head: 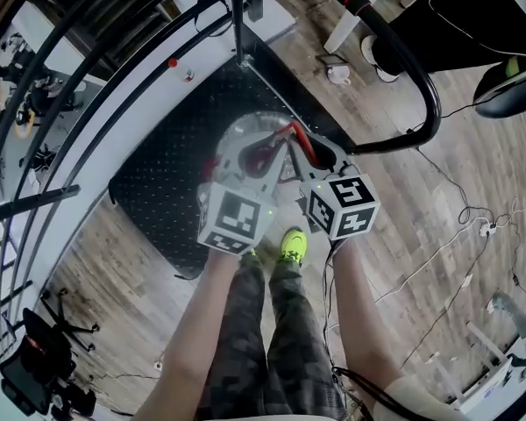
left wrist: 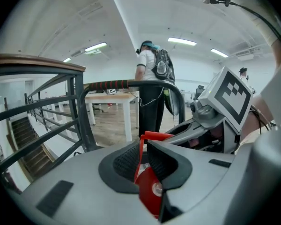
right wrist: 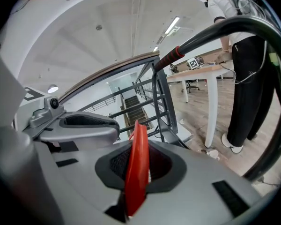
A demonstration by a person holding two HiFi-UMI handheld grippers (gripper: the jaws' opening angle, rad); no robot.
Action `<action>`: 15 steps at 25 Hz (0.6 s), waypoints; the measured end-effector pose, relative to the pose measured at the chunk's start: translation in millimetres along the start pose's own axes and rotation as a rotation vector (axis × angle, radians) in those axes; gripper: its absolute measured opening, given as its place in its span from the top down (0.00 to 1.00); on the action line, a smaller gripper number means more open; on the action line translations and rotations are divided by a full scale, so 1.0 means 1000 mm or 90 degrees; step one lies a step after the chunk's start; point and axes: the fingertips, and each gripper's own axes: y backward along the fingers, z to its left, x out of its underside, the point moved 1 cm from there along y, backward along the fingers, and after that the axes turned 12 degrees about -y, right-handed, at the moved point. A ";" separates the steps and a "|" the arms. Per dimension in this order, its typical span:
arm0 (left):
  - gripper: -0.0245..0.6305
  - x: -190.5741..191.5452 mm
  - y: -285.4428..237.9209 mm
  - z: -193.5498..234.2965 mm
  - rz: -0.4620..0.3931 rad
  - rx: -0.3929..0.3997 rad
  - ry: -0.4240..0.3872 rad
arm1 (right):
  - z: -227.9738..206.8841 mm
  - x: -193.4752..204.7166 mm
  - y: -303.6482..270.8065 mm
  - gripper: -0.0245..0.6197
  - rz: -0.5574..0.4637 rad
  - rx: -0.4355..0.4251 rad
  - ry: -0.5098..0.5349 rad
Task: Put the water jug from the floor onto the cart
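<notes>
- Lying directly below and ahead of both grippers: cart [head: 158, 191], with a black studded deck and its push bar [head: 425, 95] curving past on the right gripper's side.
- Hanging beneath the two grippers, over the near part of that deck: water jug [head: 241, 134], clear-walled and seen from above. Cannot tell whether it rests on the deck or hangs just clear of it.
- Clamped on the jug's red handle [left wrist: 149, 186] from the left: left gripper [left wrist: 141, 156], with pads closed against the strap and no gap showing.
- Clamped on the same handle from the right: right gripper [right wrist: 138, 165], with the red strap standing edge-on between the pads. Marker cubes [head: 237, 217] of both grippers sit close side by side, on the person's side of the jaws.
- Judged step in hand: jug off the floor and over the cart, with placement on the deck under way or nearly complete.
- Next move, as judged:
  - Lower straight down until the base sits flat on the deck.
  - Hold both grips level to prevent swing.
  - Check for slack in the handle.
  - Open both sets of jaws and withdraw upward.
- Avoid contact with the push bar on the right gripper's side, and set down well inside the deck edge nearest the person's feet [head: 289, 246], behind both grippers.
</notes>
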 end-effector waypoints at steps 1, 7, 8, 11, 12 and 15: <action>0.92 0.000 -0.002 0.000 -0.002 -0.002 0.000 | -0.002 0.000 0.000 0.89 -0.002 0.001 0.000; 0.92 0.000 -0.013 -0.001 -0.012 -0.008 -0.006 | -0.016 -0.001 -0.001 0.89 -0.014 0.017 0.004; 0.92 0.000 -0.015 -0.002 -0.013 -0.006 -0.008 | -0.018 0.000 -0.001 0.89 -0.016 0.022 0.003; 0.92 -0.002 -0.020 0.000 -0.016 -0.002 -0.014 | -0.026 -0.002 -0.002 0.89 -0.021 0.036 0.004; 0.92 -0.003 -0.022 0.001 -0.018 -0.001 -0.015 | -0.029 -0.003 -0.003 0.89 -0.023 0.041 0.004; 0.92 -0.004 -0.027 0.002 -0.021 0.003 -0.016 | -0.037 -0.002 -0.004 0.89 -0.019 0.049 0.006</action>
